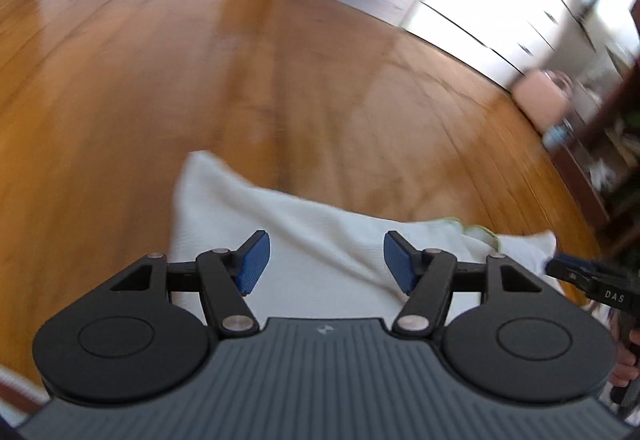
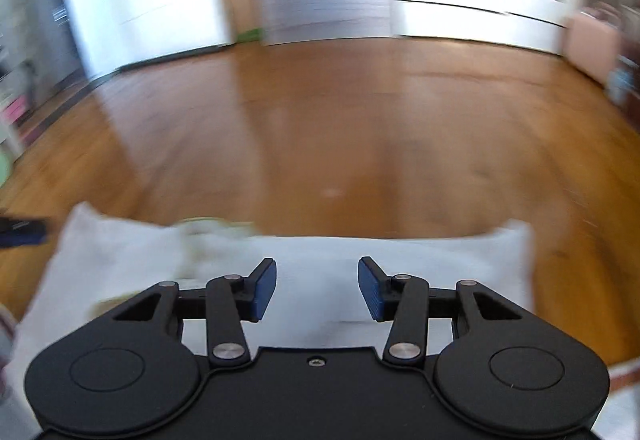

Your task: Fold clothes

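R gripper [image 1: 576,276] + hand [image 1: 628,368] only in L wrist view.

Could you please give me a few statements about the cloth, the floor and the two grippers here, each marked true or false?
1. The white cloth lies on a wooden floor. True.
2. The left gripper is clamped on the cloth. False: its fingers stand apart with nothing pinched between them.
3. The right gripper is open, its fingers above the cloth. True.
4. The cloth is dark blue. False: it is white, with a small greenish patch near one edge.
5. The right gripper's tip shows at the right edge of the left wrist view. True.
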`<action>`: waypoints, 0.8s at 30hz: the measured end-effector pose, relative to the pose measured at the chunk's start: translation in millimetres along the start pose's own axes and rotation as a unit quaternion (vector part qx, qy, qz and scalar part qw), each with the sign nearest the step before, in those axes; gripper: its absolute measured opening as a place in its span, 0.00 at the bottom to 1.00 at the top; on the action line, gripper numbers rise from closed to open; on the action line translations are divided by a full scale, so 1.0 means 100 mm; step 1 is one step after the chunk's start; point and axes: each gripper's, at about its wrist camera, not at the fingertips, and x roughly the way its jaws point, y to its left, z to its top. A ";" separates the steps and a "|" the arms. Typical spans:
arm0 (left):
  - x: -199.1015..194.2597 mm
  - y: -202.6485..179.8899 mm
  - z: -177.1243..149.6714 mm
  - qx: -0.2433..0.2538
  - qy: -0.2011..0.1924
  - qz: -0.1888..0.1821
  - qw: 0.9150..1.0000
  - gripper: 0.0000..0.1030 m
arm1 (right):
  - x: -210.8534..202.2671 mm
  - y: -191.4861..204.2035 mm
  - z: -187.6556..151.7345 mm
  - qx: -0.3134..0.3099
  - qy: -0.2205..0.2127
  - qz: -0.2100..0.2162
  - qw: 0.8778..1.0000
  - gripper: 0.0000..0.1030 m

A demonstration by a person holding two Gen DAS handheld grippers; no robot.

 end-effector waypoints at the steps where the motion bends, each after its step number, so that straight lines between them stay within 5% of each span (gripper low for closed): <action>1: 0.09 -0.04 0.00 0.005 0.001 -0.004 1.000 0.61 | 0.09 0.15 0.03 -0.017 0.004 0.010 1.000 0.52; 4: 0.37 0.03 0.00 -0.009 0.025 0.024 0.999 0.61 | 0.35 0.42 0.04 -0.050 0.033 0.018 0.998 0.53; 6: 0.45 0.19 -0.01 -0.028 0.038 0.100 0.994 0.58 | 0.49 0.40 -0.02 -0.053 0.072 0.024 0.996 0.52; 8: 0.34 0.33 0.00 -0.048 0.026 0.119 0.991 0.59 | 0.50 0.34 -0.15 -0.055 0.102 0.033 0.993 0.52; 13: 0.04 0.39 -0.06 -0.002 0.039 0.218 0.975 0.60 | 0.31 0.04 -0.49 -0.065 0.115 0.040 0.990 0.55; 18: -0.56 0.30 -0.21 -0.034 0.029 0.178 0.983 0.68 | -0.11 0.13 -0.69 -0.070 0.091 -0.038 0.993 0.56; 21: -0.82 0.27 -0.34 -0.066 0.038 0.150 0.986 0.75 | -0.48 0.27 -0.83 -0.057 0.043 -0.025 0.997 0.56; 24: -0.96 0.27 -0.63 -0.116 0.046 0.101 0.987 0.79 | -0.62 0.47 -1.00 -0.050 0.044 0.016 0.998 0.61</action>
